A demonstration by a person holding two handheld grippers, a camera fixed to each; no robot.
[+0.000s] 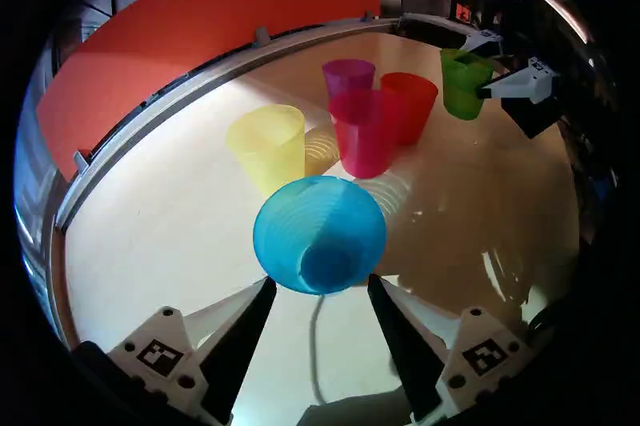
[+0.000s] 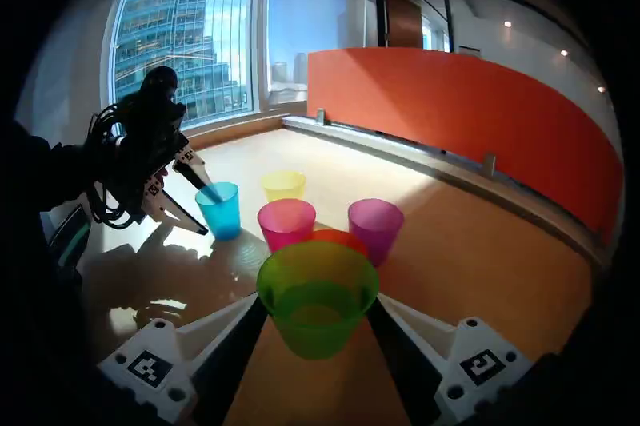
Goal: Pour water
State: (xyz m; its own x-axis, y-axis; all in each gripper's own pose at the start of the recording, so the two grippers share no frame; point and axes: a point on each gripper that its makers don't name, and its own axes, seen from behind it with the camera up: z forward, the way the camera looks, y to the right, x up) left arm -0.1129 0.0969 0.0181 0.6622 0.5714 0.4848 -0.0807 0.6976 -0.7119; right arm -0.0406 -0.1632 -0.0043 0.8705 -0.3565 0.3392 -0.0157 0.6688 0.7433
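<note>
The left gripper has its fingers closed on a blue cup, and the right gripper has its fingers gripping a green cup, held upright. Between the two, a yellow cup, a pink cup, a red cup and a purple cup stand close together on the tabletop. I cannot tell whether any cup holds water.

Blue cup: translucent ribbed plastic, upright, mouth open. It sits between the fingers of the left claw, near their tips, and both fingers press on its sides.

Green cup: translucent plastic, upright, clamped between the fingers of the right claw at their tips. Contents of either cup cannot be confirmed.
</note>
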